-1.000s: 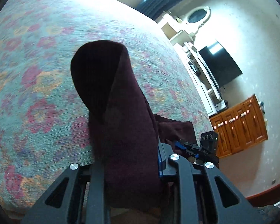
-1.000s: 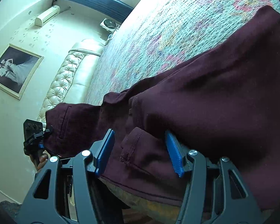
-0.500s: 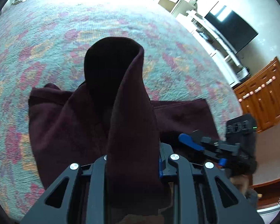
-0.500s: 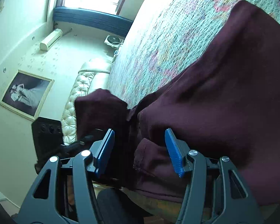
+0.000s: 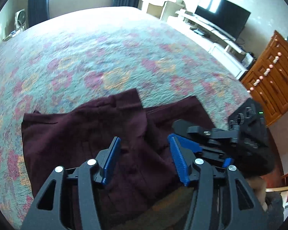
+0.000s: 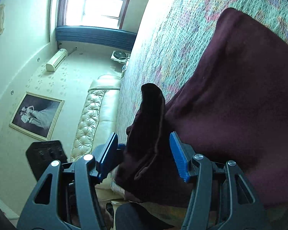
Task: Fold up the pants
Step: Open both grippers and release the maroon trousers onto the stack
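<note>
The dark maroon pants [image 5: 82, 134] lie in a folded heap on the near edge of the floral bedspread [image 5: 105, 53]. My left gripper [image 5: 144, 153] is open above the heap, with nothing between its blue pads. My right gripper [image 5: 192, 141] shows beside it in the left wrist view. In the right wrist view the right gripper [image 6: 144, 153] is open too. A raised fold of the pants [image 6: 153, 115] stands between its blue pads without being pinched. The rest of the pants [image 6: 240, 105] spreads to the right.
The bed fills most of both views. A TV [image 5: 222, 17] on a white stand and a wooden dresser [image 5: 272, 72] stand to the right. A tufted headboard [image 6: 94, 115], a framed photo [image 6: 36, 115] and a window [image 6: 105, 2] show in the right wrist view.
My left gripper has opened and let go of the pants fold it held up. The cloth has dropped onto the heap on the bed. My right gripper stays open and has come closer to the left one.
</note>
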A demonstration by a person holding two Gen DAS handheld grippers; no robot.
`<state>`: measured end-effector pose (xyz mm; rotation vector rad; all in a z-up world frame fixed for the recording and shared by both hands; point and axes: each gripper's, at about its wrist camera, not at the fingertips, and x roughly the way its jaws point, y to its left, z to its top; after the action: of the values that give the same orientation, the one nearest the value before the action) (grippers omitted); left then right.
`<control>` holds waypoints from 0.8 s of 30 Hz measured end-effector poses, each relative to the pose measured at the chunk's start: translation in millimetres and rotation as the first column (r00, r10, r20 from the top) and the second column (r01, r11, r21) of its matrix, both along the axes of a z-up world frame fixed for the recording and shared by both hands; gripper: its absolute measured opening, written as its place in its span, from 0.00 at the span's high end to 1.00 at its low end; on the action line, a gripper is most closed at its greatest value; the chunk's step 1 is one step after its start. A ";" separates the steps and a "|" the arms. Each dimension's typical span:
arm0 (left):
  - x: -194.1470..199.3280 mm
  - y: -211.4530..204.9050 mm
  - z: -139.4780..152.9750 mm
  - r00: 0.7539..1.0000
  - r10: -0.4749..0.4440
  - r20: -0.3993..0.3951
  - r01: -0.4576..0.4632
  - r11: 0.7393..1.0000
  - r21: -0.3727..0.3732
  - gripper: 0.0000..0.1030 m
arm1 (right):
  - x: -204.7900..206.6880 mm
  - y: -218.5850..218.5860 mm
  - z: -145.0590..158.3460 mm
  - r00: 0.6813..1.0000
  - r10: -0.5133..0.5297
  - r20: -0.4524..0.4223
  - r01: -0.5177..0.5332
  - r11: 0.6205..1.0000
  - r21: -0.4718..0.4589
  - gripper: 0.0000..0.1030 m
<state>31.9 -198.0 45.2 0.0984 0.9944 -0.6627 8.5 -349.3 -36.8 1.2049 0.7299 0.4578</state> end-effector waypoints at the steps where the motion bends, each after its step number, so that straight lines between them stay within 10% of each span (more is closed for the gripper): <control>1: -2.8 3.5 5.6 1.000 -0.004 0.011 0.005 1.000 -0.013 0.40 | -0.4 -1.2 3.6 1.000 0.001 -0.002 -0.002 1.000 -0.018 0.45; 7: -9.3 57.0 24.9 0.992 0.081 0.093 -0.080 0.997 -0.013 0.22 | 6.1 -4.3 32.8 0.999 0.025 -0.025 -0.030 0.980 -0.199 0.37; 19: -12.3 173.5 -18.4 0.953 0.300 0.039 -0.301 0.954 0.000 0.22 | 58.4 54.0 26.6 0.963 0.210 -0.169 -0.252 0.922 -0.293 0.36; 24: -11.4 189.0 -30.0 0.940 0.339 -0.023 -0.340 0.940 -0.038 0.22 | 67.4 74.3 22.6 0.935 0.253 -0.247 -0.331 0.873 -0.358 0.58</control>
<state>20.5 -9.0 15.2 -0.1145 0.9829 -0.3666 76.0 -274.9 -14.2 0.7626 1.1263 0.4201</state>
